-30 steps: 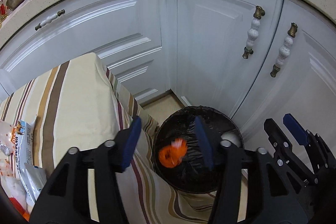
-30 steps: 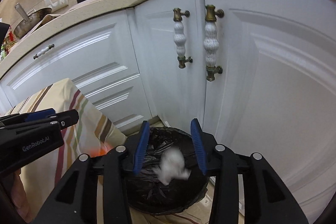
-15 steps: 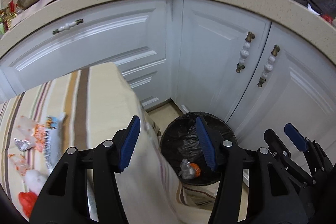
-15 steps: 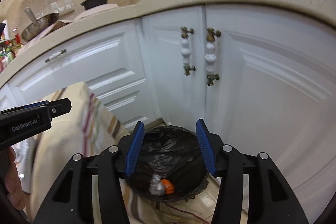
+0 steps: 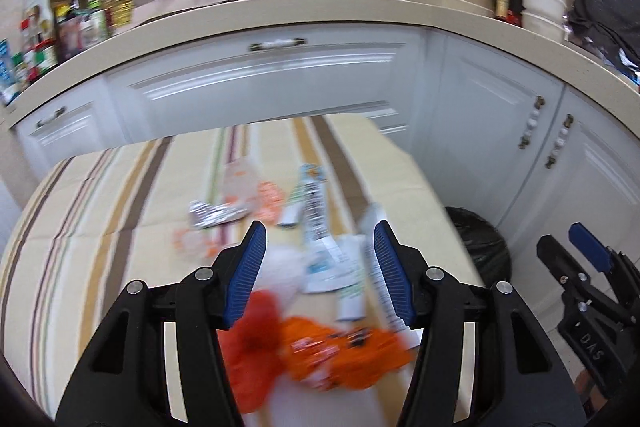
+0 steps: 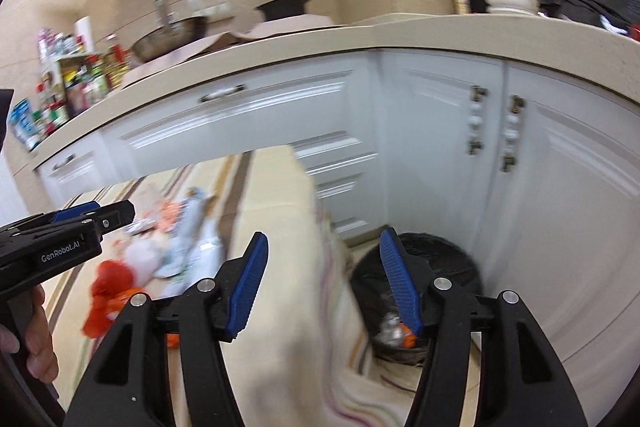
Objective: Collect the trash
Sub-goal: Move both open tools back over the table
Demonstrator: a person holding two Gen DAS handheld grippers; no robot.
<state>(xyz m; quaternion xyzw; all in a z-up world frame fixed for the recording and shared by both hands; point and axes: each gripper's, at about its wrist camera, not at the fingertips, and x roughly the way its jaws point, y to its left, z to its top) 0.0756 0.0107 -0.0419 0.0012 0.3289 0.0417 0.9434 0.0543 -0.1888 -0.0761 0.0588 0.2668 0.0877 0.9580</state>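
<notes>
My left gripper (image 5: 318, 271) is open and empty above a heap of trash on the striped tablecloth (image 5: 100, 227): an orange wrapper (image 5: 344, 351), a red crumpled piece (image 5: 252, 339), white and blue packets (image 5: 320, 227) and a silver foil wrapper (image 5: 212, 213). My right gripper (image 6: 324, 281) is open and empty over the table's corner. The black-lined bin (image 6: 424, 275) stands on the floor to the right, with a silver and an orange scrap (image 6: 396, 333) inside. The bin also shows in the left wrist view (image 5: 480, 243).
White cabinet doors (image 6: 560, 187) with ornate handles close in behind the bin. A beige countertop (image 5: 320, 15) carries a wok, a black pot and bottles. The other gripper (image 5: 588, 291) shows at the right edge of the left wrist view.
Both grippers have risen and swung left from over the bin toward the table. The dropped orange and white scraps now lie in the bin. The frames are motion-blurred.
</notes>
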